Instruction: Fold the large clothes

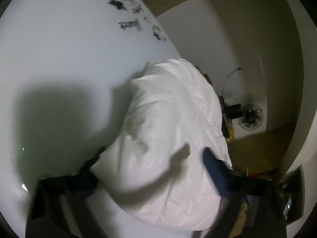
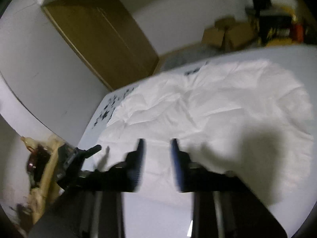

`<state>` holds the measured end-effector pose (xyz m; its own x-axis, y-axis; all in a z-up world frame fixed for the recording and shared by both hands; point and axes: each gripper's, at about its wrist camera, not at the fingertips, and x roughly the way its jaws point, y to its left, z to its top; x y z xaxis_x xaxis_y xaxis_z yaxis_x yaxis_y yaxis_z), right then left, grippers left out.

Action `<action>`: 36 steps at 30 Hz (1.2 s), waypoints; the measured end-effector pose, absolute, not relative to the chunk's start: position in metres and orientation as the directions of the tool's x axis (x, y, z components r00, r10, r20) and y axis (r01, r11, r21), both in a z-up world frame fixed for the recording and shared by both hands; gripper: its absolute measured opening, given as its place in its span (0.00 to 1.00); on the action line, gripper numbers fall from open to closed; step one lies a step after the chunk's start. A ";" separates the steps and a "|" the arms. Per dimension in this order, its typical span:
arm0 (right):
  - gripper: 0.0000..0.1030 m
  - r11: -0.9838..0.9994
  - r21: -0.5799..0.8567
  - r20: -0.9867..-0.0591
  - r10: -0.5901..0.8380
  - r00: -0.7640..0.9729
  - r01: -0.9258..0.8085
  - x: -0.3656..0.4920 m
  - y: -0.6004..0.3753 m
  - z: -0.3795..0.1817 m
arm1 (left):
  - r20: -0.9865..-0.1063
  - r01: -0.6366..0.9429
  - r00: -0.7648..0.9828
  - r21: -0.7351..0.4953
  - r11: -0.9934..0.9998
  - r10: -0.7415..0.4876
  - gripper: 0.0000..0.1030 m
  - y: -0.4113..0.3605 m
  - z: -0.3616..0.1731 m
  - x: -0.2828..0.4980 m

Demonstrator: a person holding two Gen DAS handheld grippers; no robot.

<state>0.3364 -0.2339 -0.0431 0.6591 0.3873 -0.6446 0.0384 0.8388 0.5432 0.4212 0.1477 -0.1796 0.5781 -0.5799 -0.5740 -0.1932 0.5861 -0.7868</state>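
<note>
White bench (image 1: 59, 59) carries a crumpled white garment (image 2: 218, 103), thin, light, soft and probably slippery; best taken at its hem. Left claw (image 1: 150, 170) straddles a bunched fold, contact unclear; right claw (image 2: 156, 144) stands part-spread over its near edge

From the left wrist we look steeply down, very close over the white garment (image 1: 168, 130) near the right edge of the white tabletop (image 1: 59, 63), floor and a fan (image 1: 250, 117) beyond. From the right wrist we look lower across the tabletop (image 2: 138, 178) toward its far edge and a brown door (image 2: 99, 33). We share the garment (image 2: 218, 103) and the black-marked tabletop corner
</note>
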 end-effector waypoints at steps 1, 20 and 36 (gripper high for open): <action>0.20 0.838 0.543 -0.646 0.379 0.662 0.050 0.354 -0.235 -0.044 | -0.590 -0.224 0.571 -0.781 0.582 -0.571 0.49 0.151 -0.184 0.422; 0.03 0.867 0.476 -0.761 0.321 0.563 0.149 0.367 -0.216 -0.118 | -0.603 -0.015 0.692 -0.560 0.828 -0.395 0.27 0.108 -0.106 0.407; 0.03 0.786 0.603 -0.702 0.444 0.556 0.134 0.283 -0.209 -0.148 | -0.511 0.101 0.759 -0.519 0.849 -0.403 0.27 0.059 -0.031 0.378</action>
<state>0.2831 -0.2088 -0.1479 0.5564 0.4441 -0.7023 0.1342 0.7860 0.6034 0.3775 0.0595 -0.0307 0.7587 -0.4034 -0.5115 0.1011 0.8486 -0.5193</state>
